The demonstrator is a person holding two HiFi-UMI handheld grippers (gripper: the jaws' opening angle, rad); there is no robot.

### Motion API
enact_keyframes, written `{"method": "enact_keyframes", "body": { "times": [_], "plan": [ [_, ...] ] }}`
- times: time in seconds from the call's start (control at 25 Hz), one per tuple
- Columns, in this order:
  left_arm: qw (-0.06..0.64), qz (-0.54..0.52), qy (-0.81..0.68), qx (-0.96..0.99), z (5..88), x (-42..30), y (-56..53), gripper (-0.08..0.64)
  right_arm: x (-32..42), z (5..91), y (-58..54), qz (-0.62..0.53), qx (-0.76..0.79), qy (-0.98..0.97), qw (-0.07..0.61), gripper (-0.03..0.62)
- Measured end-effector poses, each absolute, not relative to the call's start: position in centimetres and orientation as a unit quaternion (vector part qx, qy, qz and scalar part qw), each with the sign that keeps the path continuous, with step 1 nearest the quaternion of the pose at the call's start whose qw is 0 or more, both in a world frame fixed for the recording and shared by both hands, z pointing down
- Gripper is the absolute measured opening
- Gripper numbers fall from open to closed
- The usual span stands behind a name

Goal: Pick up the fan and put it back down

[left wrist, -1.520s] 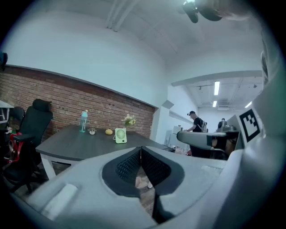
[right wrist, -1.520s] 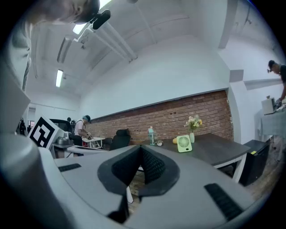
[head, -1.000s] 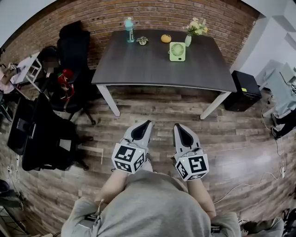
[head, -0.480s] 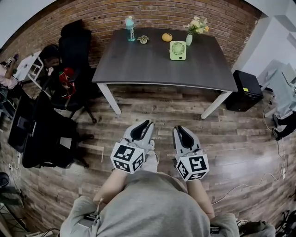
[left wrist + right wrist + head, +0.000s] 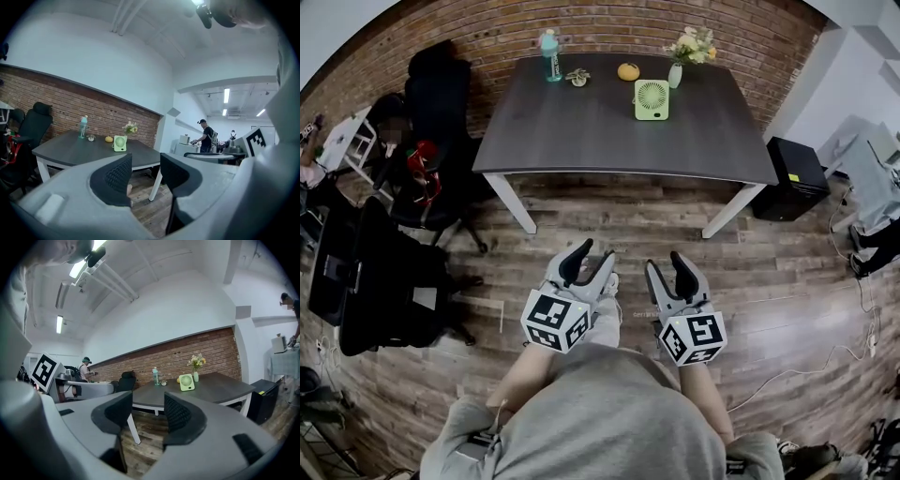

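Pale vase (image 5: 675, 77) holds flowers (image 5: 694, 44) near the green fan (image 5: 652, 99).

Matt plastic fan (image 5: 652, 99), brick wall (image 5: 609, 26)

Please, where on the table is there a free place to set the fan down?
The near half of the table, in front of the fan, is bare, and so is its right end. The far edge is crowded: bottle, orange fruit, vase.

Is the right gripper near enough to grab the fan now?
Probably not yet: the right gripper, jaws just opened and empty, hangs over the floor, short of the table with the fan.
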State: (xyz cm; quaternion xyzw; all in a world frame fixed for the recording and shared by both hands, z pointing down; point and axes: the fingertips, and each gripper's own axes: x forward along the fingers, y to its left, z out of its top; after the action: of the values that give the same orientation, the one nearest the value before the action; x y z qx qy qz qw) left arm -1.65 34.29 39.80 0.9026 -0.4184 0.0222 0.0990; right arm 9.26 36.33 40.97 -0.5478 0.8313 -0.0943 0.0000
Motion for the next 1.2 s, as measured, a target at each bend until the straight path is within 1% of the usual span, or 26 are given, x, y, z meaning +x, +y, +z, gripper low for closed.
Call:
{"method": "enact_keyframes", "body": {
  "times": [0.08, 0.32, 0.6, 1.2],
  "plan": [
    [0.102, 0.025, -0.416, 0.903, 40.1, -1.3, 33.1, 0.187, 9.7, 41.1, 35.1, -0.096, -0.55, 0.83, -0.001, 0.219],
    [0.105, 0.031, -0.414, 0.904, 40.9, -0.5, 28.2, 0.192, 10.9, 41.2, 30.2, -0.097, -0.558, 0.824, 0.0, 0.238],
    [0.117, 0.024, -0.414, 0.903, 41.0, 0.2, 20.1, 0.192, 11.9, 40.9, 22.6, -0.097, -0.561, 0.822, -0.002, 0.239],
    [0.115, 0.034, -0.406, 0.906, 40.1, 1.2, 3.9, 0.2, 12.9, 39.0, 6.1, -0.081, -0.574, 0.815, 0.005, 0.239]
  ]
}}
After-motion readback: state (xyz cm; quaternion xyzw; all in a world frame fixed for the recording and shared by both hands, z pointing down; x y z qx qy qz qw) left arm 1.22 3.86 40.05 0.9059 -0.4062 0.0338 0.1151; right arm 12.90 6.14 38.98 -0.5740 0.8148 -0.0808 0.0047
